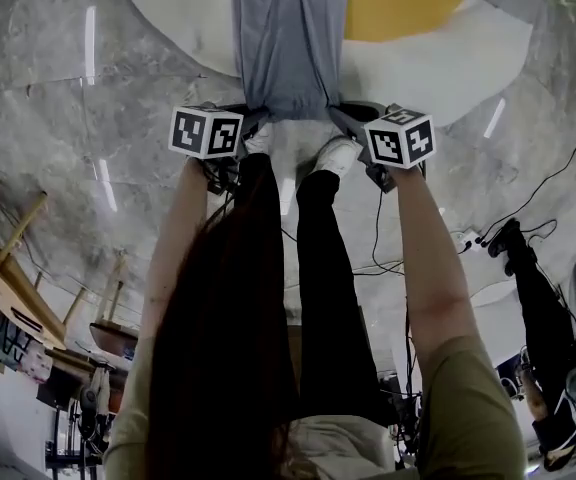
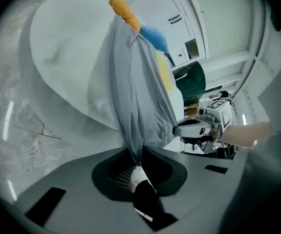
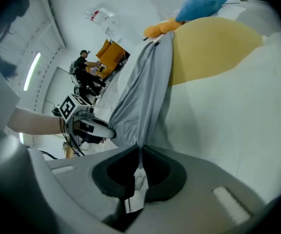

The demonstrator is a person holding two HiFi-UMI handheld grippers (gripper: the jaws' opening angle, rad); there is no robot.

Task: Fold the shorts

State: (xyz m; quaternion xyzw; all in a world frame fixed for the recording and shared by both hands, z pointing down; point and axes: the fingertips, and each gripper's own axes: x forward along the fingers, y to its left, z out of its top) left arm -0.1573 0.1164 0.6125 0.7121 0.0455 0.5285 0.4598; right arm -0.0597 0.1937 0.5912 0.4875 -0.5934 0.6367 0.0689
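Observation:
The grey shorts (image 1: pixel 288 38) stretch from the white-and-yellow egg-shaped mat (image 1: pixel 488 58) toward me, lifted at the near waistband. My left gripper (image 1: pixel 253 120) is shut on the waistband's left corner; in its own view the grey shorts (image 2: pixel 138 101) run up from the closed jaws (image 2: pixel 134 156). My right gripper (image 1: pixel 343 120) is shut on the right corner; its view shows the shorts (image 3: pixel 143 101) rising from the pinched jaws (image 3: pixel 140 152). Each gripper appears in the other's view: right gripper (image 2: pixel 199 128), left gripper (image 3: pixel 89 128).
Orange (image 3: pixel 160 29) and blue (image 3: pixel 204 4) soft pieces lie at the mat's far end. Cables (image 1: pixel 388 238) trail on the grey marbled floor (image 1: pixel 58 118). Wooden furniture (image 1: pixel 8 258) stands at left. Another person (image 3: pixel 84 65) works by cardboard boxes in the distance.

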